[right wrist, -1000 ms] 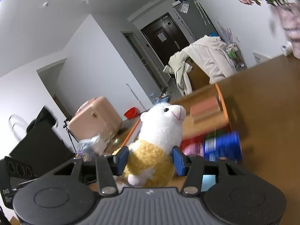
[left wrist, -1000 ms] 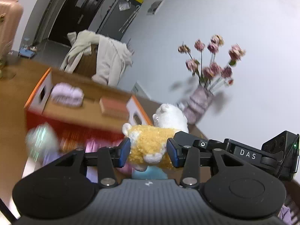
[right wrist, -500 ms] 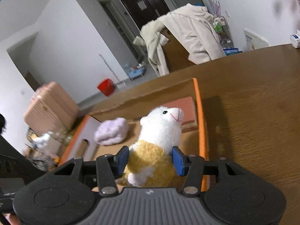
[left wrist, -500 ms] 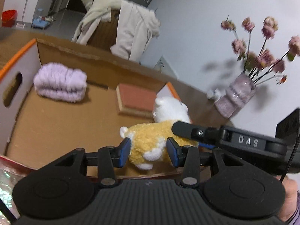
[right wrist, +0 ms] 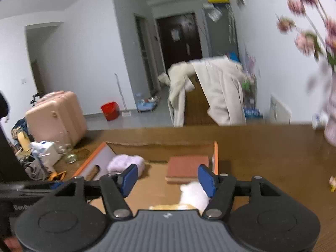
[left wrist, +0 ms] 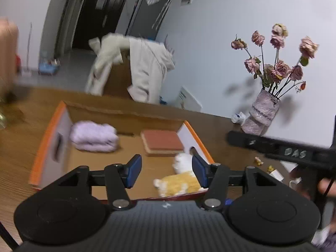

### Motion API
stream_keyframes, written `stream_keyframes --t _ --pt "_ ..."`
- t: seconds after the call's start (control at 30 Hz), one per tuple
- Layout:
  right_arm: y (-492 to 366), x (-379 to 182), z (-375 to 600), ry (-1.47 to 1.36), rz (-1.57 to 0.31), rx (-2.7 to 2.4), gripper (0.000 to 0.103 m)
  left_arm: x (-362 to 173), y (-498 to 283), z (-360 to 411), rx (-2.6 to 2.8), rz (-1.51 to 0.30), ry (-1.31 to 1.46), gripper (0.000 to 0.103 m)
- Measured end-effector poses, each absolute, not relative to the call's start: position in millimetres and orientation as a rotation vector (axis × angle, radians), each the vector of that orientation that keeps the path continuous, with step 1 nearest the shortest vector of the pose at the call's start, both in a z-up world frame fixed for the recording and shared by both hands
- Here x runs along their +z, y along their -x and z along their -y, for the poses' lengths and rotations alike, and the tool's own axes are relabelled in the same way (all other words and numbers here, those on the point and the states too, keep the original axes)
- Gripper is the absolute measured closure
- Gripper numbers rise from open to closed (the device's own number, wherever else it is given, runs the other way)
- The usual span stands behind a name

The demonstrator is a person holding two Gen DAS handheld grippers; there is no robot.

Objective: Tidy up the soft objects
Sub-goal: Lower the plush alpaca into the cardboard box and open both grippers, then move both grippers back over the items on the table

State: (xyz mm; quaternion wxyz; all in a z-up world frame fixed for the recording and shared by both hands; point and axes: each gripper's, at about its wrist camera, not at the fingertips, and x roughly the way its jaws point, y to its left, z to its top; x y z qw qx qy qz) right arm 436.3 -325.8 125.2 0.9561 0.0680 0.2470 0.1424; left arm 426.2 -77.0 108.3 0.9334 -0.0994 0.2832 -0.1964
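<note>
I'm letting go w/ both tongs: left gripper (left wrist: pixel 164 172) and right gripper (right wrist: pixel 168 178) jaws are opening, pads off the plush alpaca (left wrist: pixel 178 180), which is lying on its side inside the cardboard box (left wrist: pixel 48 138), near the right wall, just in front of the brick-red pad (left wrist: pixel 162 141), w/ the lilac towel (left wrist: pixel 93 136) apart on the left. To finish this well I'm thinking: keep widening till the fur's clear of both pads, then back out along the fingers w/o snagging it or nudging the box rim.
</note>
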Motion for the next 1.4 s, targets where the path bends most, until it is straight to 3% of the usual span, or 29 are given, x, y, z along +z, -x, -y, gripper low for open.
stream_keyframes --t 0.37,0.53,0.73,1.07,1.4 --pt "-320 153 297 -0.028 -0.374 0.315 0.029 138 -315 18 -0.25 -0.464 0.037 0.029" --pt "-244 121 281 -0.004 -0.269 0.304 0.023 109 -238 2 -0.229 -0.371 -0.035 0.02" --pt "-177 57 262 -0.08 -0.317 0.337 0.02 59 -166 -12 -0.187 -0.39 0.004 0.019" --pt "-172 38 220 -0.045 -0.407 0.423 0.021 48 -167 -38 -0.08 -0.386 -0.004 0.019" --pt "-247 3 108 0.006 -0.533 0.559 0.022 37 -188 -82 0.025 -0.428 0.021 0.019"
